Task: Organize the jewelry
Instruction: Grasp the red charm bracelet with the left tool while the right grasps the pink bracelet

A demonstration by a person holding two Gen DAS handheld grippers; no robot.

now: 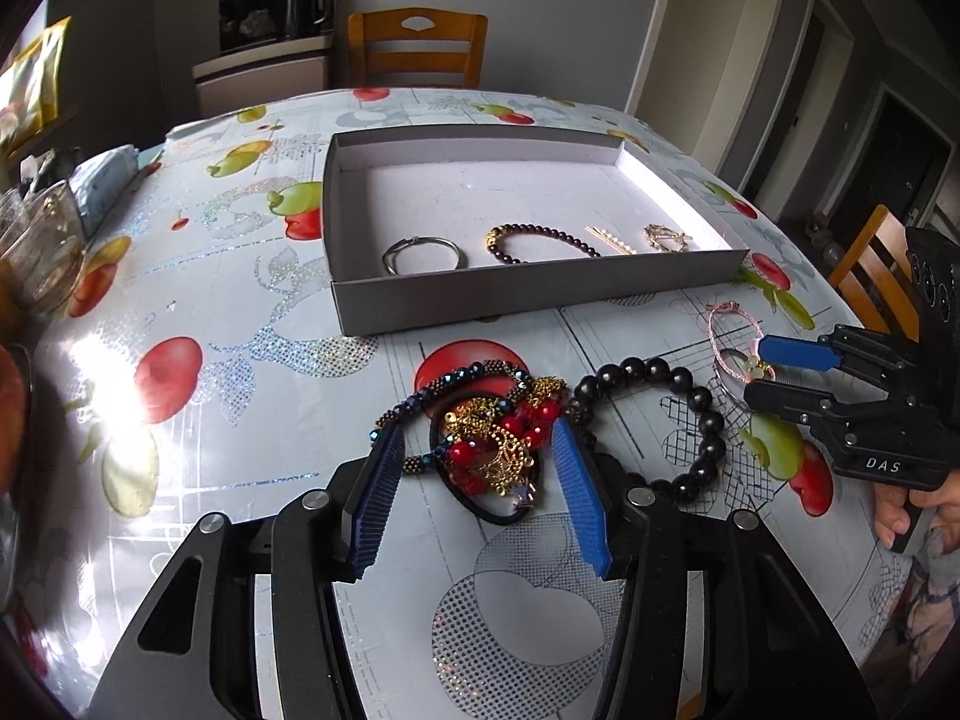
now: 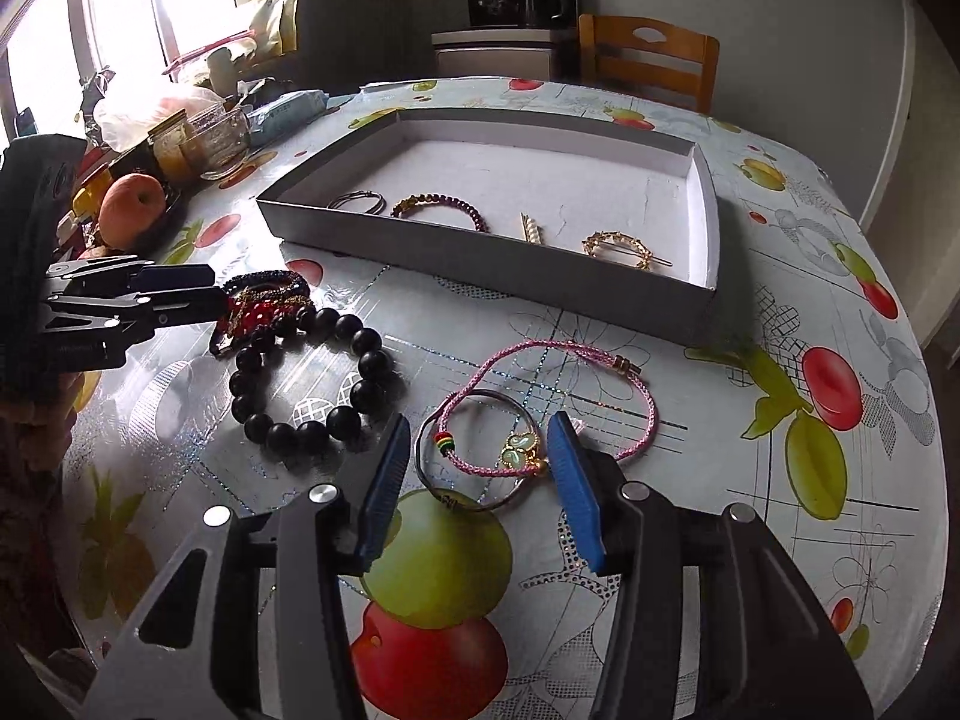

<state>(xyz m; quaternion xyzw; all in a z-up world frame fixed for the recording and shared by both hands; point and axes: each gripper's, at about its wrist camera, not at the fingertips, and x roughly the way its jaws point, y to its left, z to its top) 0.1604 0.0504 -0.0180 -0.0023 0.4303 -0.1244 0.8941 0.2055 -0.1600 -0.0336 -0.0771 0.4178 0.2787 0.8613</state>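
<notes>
Four pieces already lie in the box [image 1: 510, 300] at 12 o'clock; a tangle [image 1: 489, 444], black beads [image 1: 690, 396] and pink cord [image 2: 540, 396] wait on the counter [image 1: 240, 420]. Both hand-held grippers, left [image 1: 477, 480] and right [image 2: 474, 480], stand released, straddling loose pieces. Jars crowd 9 o'clock.

bracelets [image 2: 321, 381] before tray [image 2: 711, 252], on table [image 2: 780, 540]

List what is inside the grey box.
Inside the grey box, along its near wall: a silver bangle, a dark purple bead bracelet, a pearl hair clip and a gold hair clip. The near wall hides their lower edges.
</notes>
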